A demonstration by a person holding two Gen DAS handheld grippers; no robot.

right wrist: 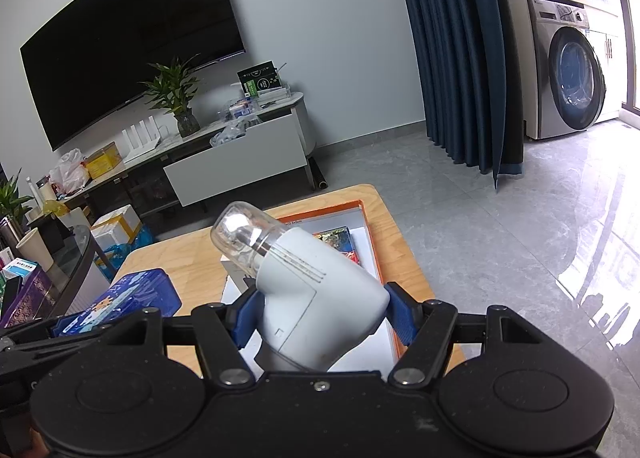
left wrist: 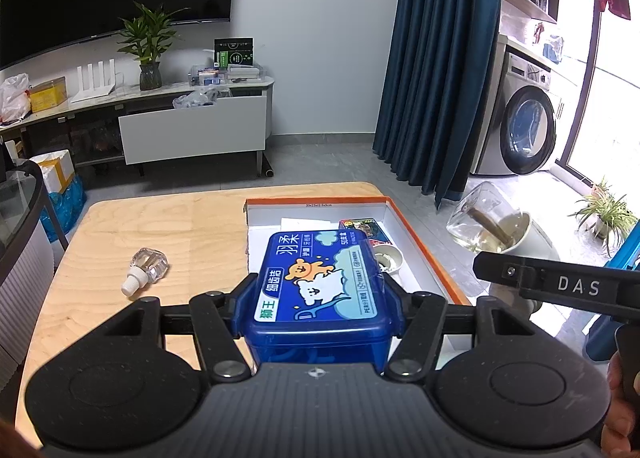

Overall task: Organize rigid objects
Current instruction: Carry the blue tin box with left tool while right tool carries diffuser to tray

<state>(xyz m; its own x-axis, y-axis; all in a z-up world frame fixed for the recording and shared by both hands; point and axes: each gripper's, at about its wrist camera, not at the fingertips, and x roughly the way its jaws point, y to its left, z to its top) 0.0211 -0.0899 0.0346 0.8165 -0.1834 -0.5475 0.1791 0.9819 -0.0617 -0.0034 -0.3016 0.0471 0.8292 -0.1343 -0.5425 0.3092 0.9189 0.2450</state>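
My left gripper [left wrist: 318, 300] is shut on a blue plastic floss-pick box [left wrist: 320, 282] with a cartoon bear lid, held above the near end of the orange-rimmed white tray [left wrist: 416, 234]. My right gripper [right wrist: 320, 316] is shut on a white device with a clear glass dome [right wrist: 312, 290], tilted with its dome up and to the left, over the same tray [right wrist: 370, 226]. From the left wrist view that device [left wrist: 492, 226] hangs to the right of the tray. The blue box [right wrist: 132, 294] shows at lower left in the right wrist view. A small clear bottle with a white cap [left wrist: 146, 268] lies on the wooden table [left wrist: 168, 226].
Inside the tray lie a playing-card pack [left wrist: 360, 227], a white paper and a small white round object [left wrist: 386, 260]. A glass side table [right wrist: 68, 258] with clutter stands left of the wooden table. Beyond are a TV cabinet, a blue curtain and a washing machine.
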